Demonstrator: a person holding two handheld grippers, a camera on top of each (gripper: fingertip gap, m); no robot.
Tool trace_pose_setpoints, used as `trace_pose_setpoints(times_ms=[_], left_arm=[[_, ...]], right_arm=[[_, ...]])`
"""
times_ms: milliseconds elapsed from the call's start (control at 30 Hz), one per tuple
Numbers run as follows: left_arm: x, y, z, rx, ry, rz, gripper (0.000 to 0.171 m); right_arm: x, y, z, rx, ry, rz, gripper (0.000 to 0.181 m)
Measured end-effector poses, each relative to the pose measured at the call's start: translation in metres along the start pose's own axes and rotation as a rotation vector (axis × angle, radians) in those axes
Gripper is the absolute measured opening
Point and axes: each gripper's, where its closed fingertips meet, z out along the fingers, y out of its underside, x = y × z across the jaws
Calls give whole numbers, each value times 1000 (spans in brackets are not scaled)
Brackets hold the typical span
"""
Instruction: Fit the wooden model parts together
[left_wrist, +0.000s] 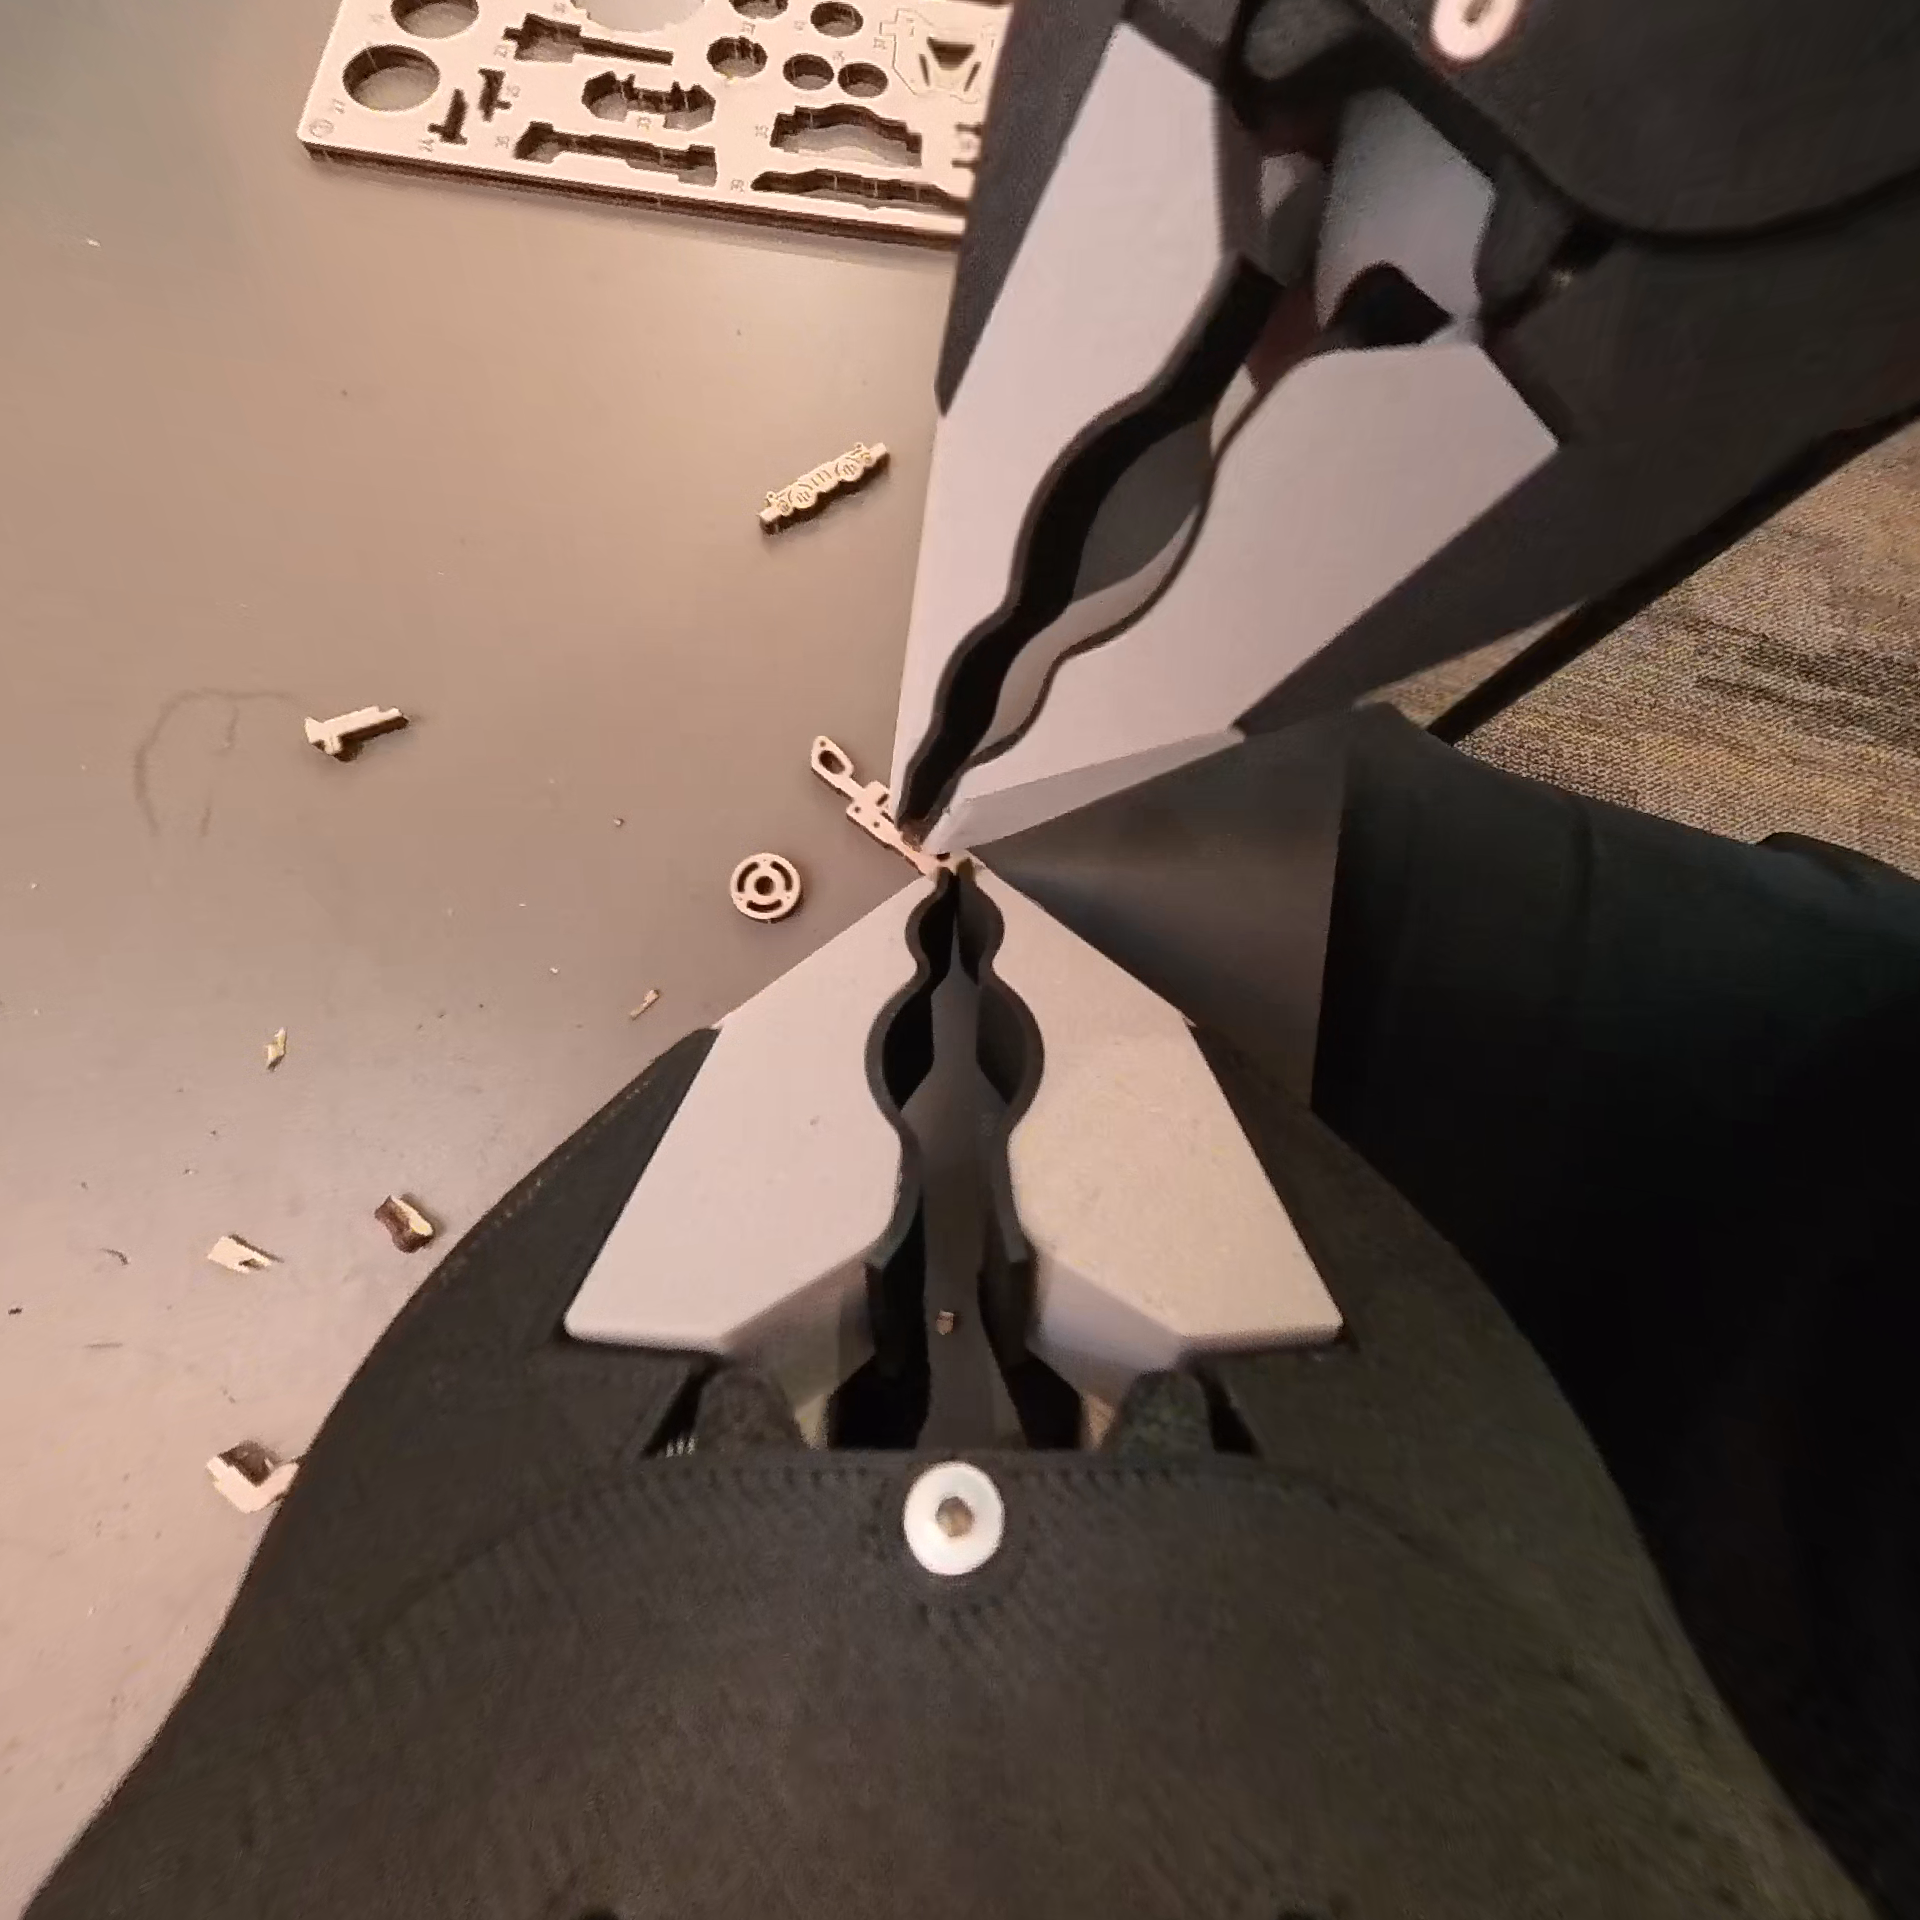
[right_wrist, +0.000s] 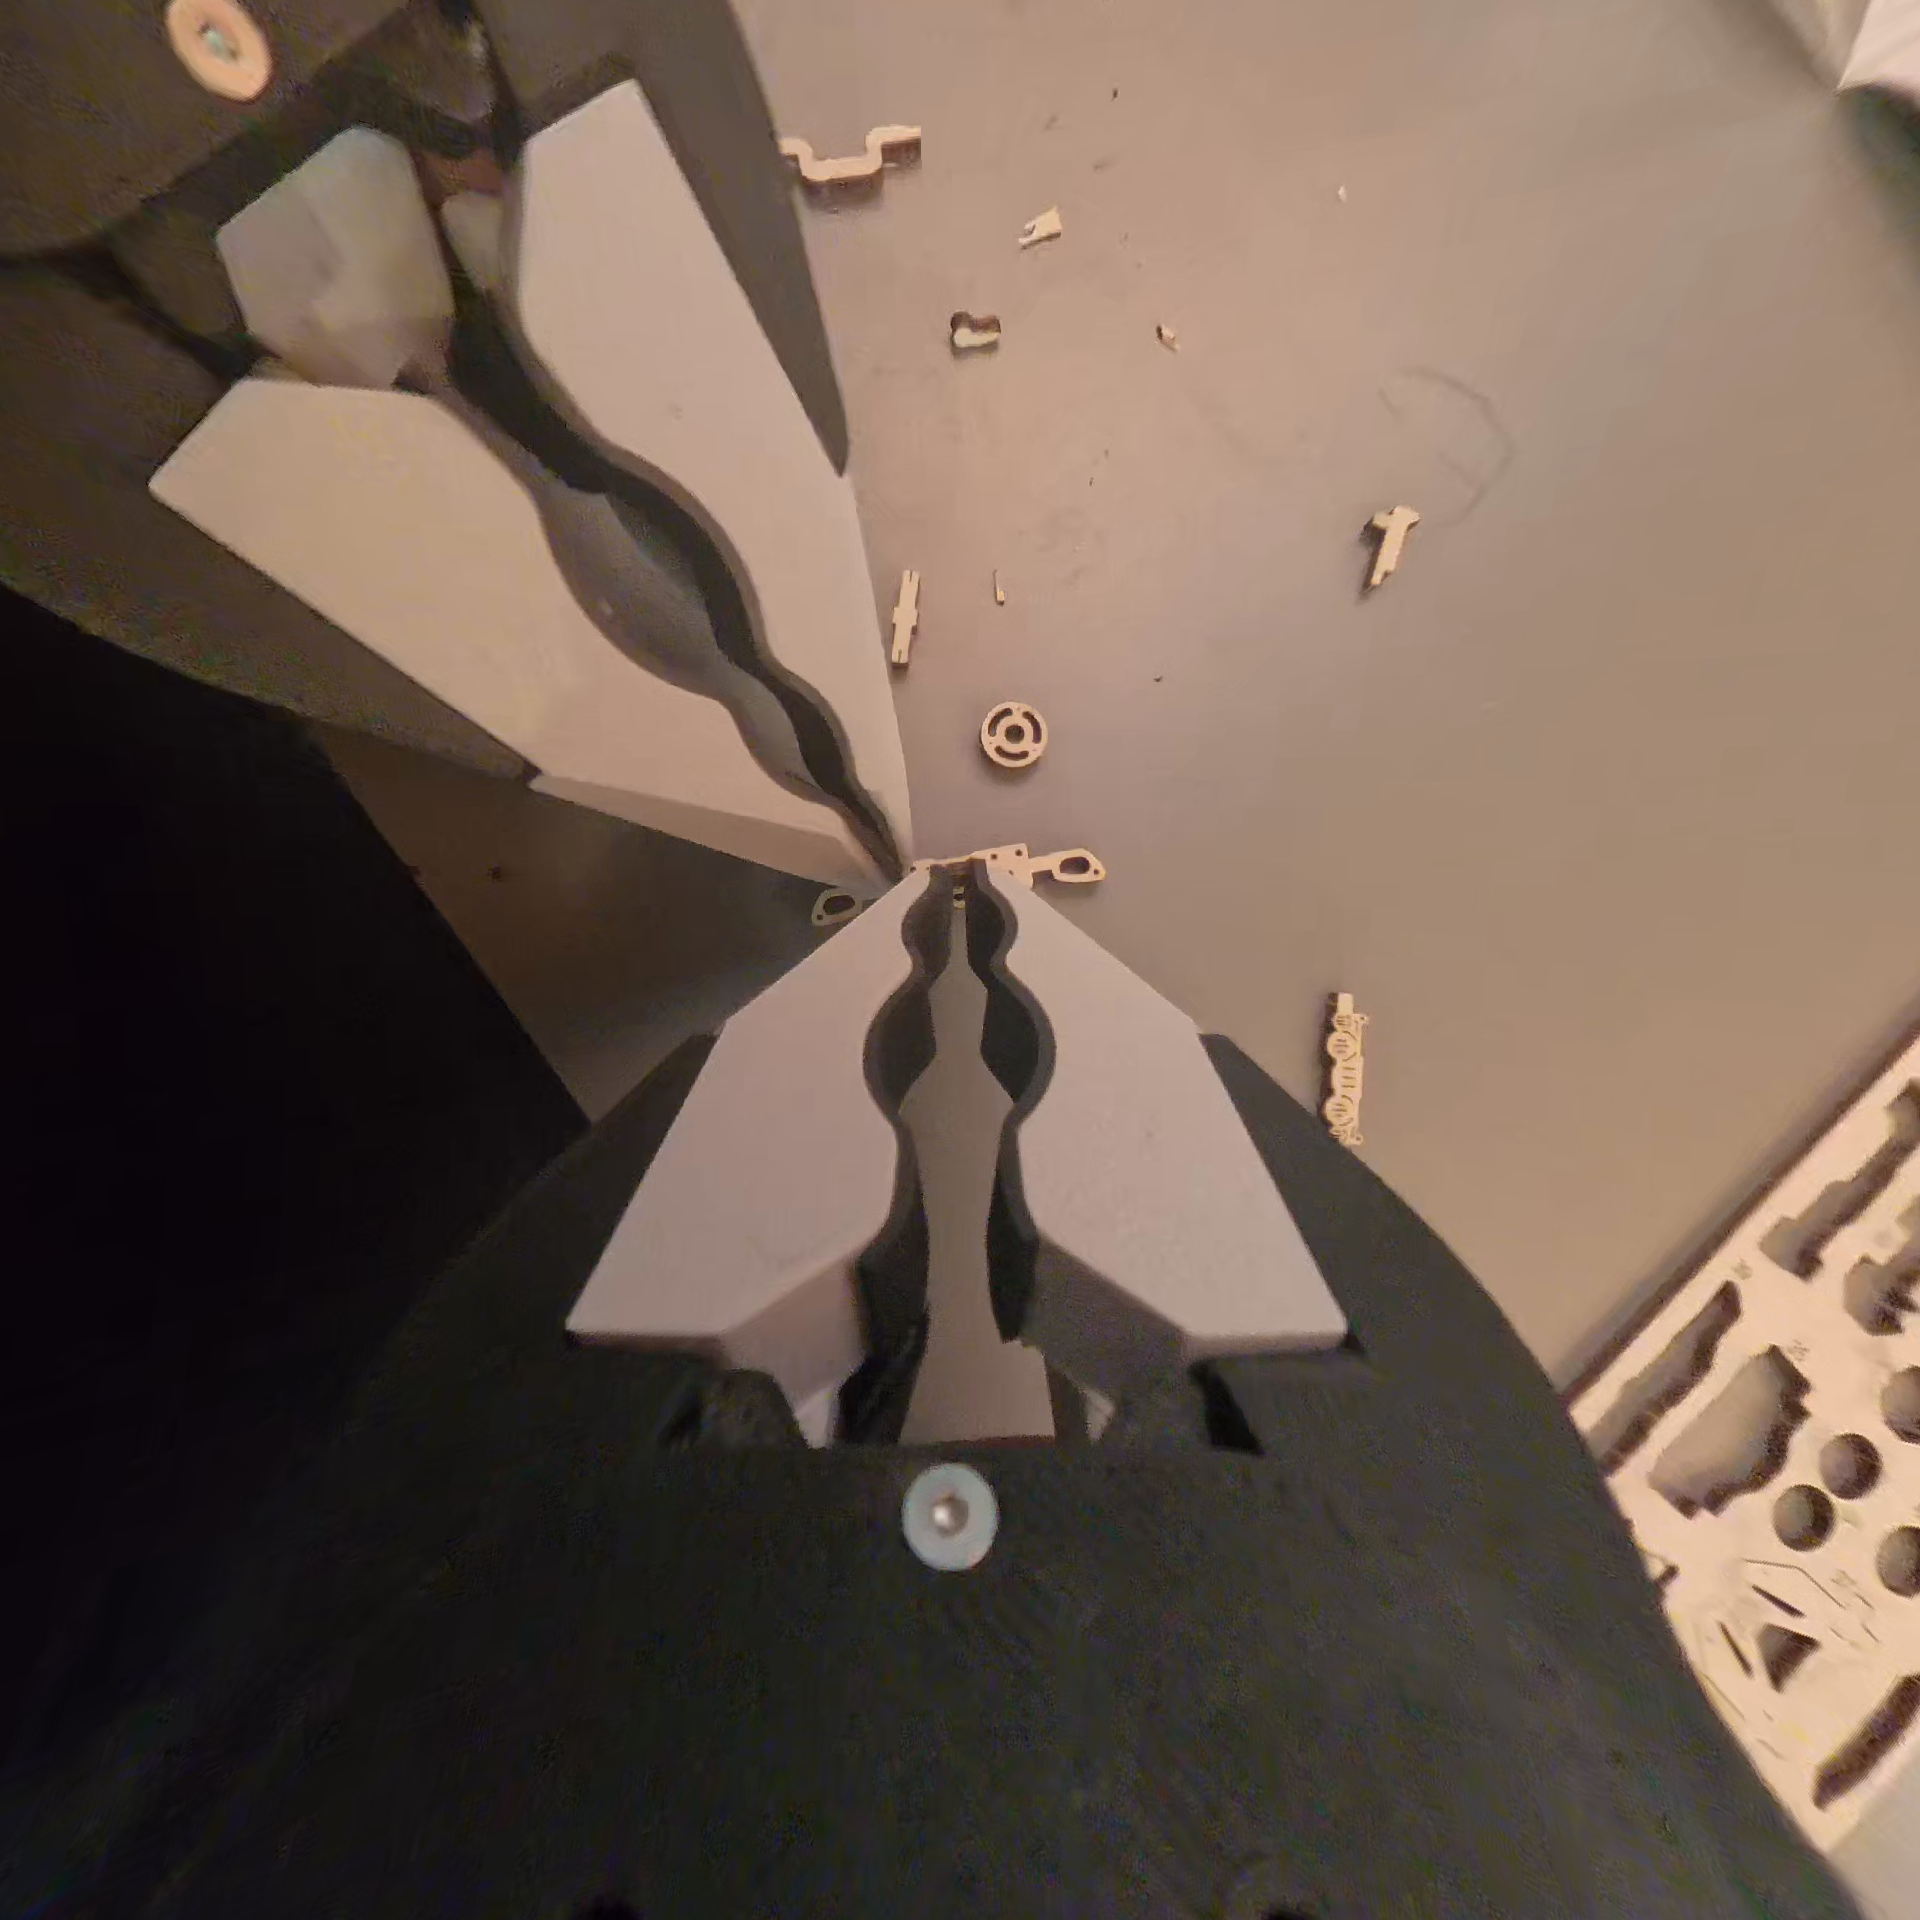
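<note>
Between the two pairs of tongs, above the grey worktop (left_wrist: 468, 436): a small wooden link part (left_wrist: 850, 781), flat, with an oval eyelet at its free end. Pinched at one end by the right tongs (right_wrist: 956, 881), tips pressed together on it; met tip to tip by the left tongs (left_wrist: 938, 871), tips likewise closed. A second small pale piece (left_wrist: 940, 858) right at the left tips, seemingly nipped there, too small to tell for sure. From the right wrist view, another eyelet end (right_wrist: 834, 904) poking out on the far side of the tips; same part or a second one, cannot tell.

Just beside the meeting point, flat on the worktop: a round wooden disc (left_wrist: 767, 889) with curved slots. Farther out: an engraved wooden strip (left_wrist: 826, 488), a small notched peg piece (left_wrist: 353, 729), a slim notched bar (right_wrist: 905, 617), a stepped bracket-shaped piece (right_wrist: 852, 158). Scattered around: wood crumbs and offcuts (left_wrist: 241, 1255).

At the far edge of the worktop, well apart from the tongs: the laser-cut plywood sheet (left_wrist: 644, 125), lying flat, most of its shapes punched out. Beyond the worktop's edge: grey carpet (left_wrist: 1745, 665).
</note>
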Motion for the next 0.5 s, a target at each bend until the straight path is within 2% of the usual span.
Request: trace_pose_setpoints(times_ms=[233, 333, 433, 500], left_arm=[[0, 0, 0, 2, 10, -7, 0], [1, -1, -1, 12, 20, -11, 0], [-8, -15, -10, 120, 41, -115, 0], [-8, -11, -5, 77, 67, -148, 0]], right_arm=[[0, 1, 0, -82, -85, 44, 2], [0, 1, 0, -76, -100, 52, 2], [0, 1, 0, -60, -87, 39, 2], [0, 1, 0, -46, -74, 34, 2]])
